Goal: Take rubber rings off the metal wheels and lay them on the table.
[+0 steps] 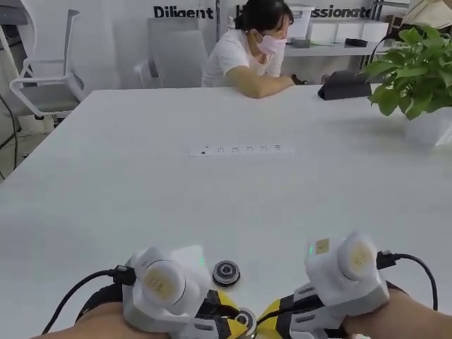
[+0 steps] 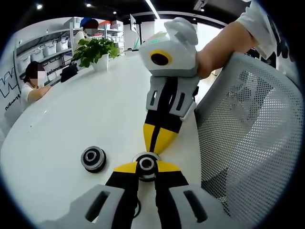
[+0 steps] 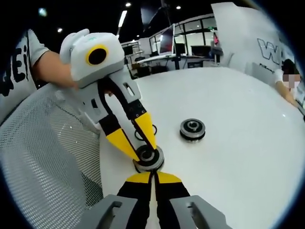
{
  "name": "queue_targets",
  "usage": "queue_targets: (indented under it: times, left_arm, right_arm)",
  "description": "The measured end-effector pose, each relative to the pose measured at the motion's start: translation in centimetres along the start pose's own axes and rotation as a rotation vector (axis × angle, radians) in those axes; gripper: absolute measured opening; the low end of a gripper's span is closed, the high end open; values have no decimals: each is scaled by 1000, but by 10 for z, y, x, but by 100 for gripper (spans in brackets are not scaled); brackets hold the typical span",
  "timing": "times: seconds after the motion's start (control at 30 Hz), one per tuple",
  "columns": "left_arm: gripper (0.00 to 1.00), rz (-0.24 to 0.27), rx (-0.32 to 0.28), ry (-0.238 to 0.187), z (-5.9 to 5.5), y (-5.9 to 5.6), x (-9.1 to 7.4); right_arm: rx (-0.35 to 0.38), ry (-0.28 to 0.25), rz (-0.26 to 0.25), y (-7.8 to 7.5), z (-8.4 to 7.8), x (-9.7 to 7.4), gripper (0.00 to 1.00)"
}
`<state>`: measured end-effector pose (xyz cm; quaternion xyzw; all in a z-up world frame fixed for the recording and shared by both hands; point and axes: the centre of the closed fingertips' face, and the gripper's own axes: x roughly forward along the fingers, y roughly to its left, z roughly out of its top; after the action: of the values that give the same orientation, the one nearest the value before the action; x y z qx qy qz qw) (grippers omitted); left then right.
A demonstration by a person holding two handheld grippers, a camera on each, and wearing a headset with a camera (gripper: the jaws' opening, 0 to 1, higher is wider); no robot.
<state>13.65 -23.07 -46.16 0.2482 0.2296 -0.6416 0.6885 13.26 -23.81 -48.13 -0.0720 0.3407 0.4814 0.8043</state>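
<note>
A metal wheel (image 1: 245, 322) with a black rubber ring round it sits at the table's near edge. My left gripper (image 2: 146, 168) is shut on this wheel (image 2: 146, 163), one yellow finger on each side. My right gripper (image 3: 153, 177) comes from the opposite side with its jaws together. Its tips touch the wheel's rim (image 3: 149, 158); I cannot tell whether they pinch the rubber. A second wheel (image 1: 226, 272) with its ring on lies flat on the white table (image 1: 141, 183), a little farther in. In the head view the left gripper (image 1: 232, 319) and right gripper (image 1: 261, 316) meet at the bottom.
A white power strip (image 1: 240, 150) lies mid-table. A potted plant (image 1: 417, 70) stands at the far right. Beside a black pouch (image 1: 345, 86), a person (image 1: 247, 56) leans on the far edge. A mesh chair back (image 2: 248, 138) is just behind the near edge.
</note>
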Motion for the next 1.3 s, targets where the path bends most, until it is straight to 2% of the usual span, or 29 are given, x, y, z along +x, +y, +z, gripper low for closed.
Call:
queue_targets:
  times: [0.17,0.3,0.83,0.9,0.93,0.97,1.3]
  left_arm:
    - [7,3,2,-1,0,0,0]
    - [7,6,2,-2,0,1,0]
    - [7,5,0,-6,1,1,1]
    - [7,6,-3,-5,1,1,1]
    - [7,7,-4,-5,1,1,1]
    - [7,8,-4,-4,1,1,1]
    - [7,12,-3,-1,2,2,1]
  right_arm:
    - [73,-17,2,-2,-1,0,0]
    - [185,-40,10,-4,-1,-1,0]
    - [362,-92,19,-10,0,-4,0]
    - [406,-121,18,-12,4,-6,0]
    - [460,-142,29,-12,7,-7,0]
    - [484,-152,34,-14,8,-7,0]
    - [534,-192,75,-9,13,-9,0]
